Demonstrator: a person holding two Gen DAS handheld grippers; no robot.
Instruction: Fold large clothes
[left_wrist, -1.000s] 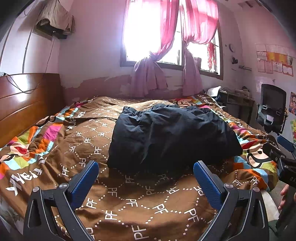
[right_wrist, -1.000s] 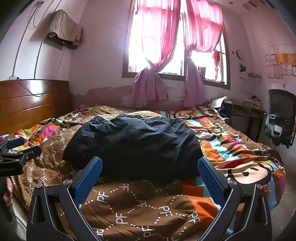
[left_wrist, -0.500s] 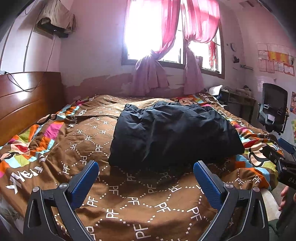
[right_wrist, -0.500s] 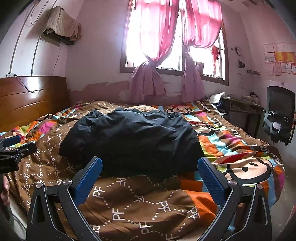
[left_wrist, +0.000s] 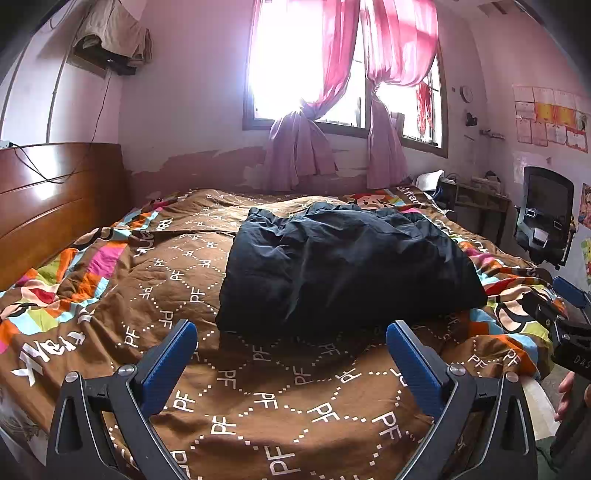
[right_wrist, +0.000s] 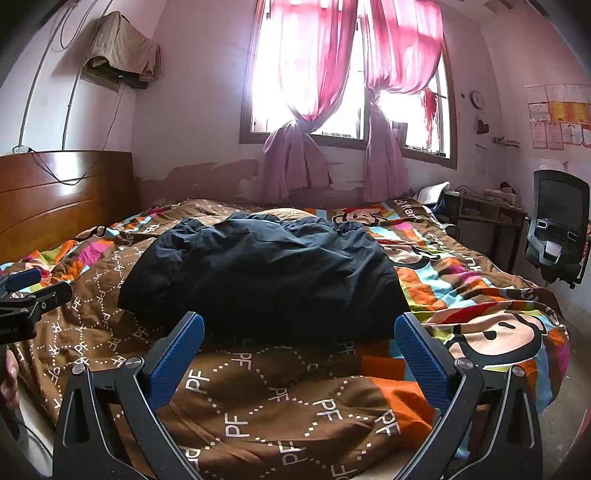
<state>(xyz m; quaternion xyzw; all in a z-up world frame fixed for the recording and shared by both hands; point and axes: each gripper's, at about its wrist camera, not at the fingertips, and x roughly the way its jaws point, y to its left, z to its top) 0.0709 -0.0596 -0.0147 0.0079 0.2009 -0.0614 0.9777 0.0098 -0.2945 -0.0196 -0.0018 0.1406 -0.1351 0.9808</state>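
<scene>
A large dark navy garment (left_wrist: 343, 266) lies bunched in a rough rectangle in the middle of the bed; it also shows in the right wrist view (right_wrist: 266, 273). My left gripper (left_wrist: 291, 336) is open and empty, held above the near part of the bedspread, short of the garment's near edge. My right gripper (right_wrist: 299, 332) is open and empty, also just short of the garment's near edge. The right gripper shows at the right edge of the left wrist view (left_wrist: 569, 314), and the left gripper at the left edge of the right wrist view (right_wrist: 29, 291).
The bed carries a brown patterned bedspread (left_wrist: 258, 387) with coloured monkey prints (right_wrist: 491, 332). A wooden headboard (left_wrist: 48, 199) stands at the left. A black office chair (right_wrist: 557, 229) and a cluttered desk (right_wrist: 480, 210) stand at the right. A window with pink curtains (right_wrist: 332, 92) is behind the bed.
Both grippers have risen and tilted slightly, so the garment sits a little lower and farther in each view. Both stay open and empty.
</scene>
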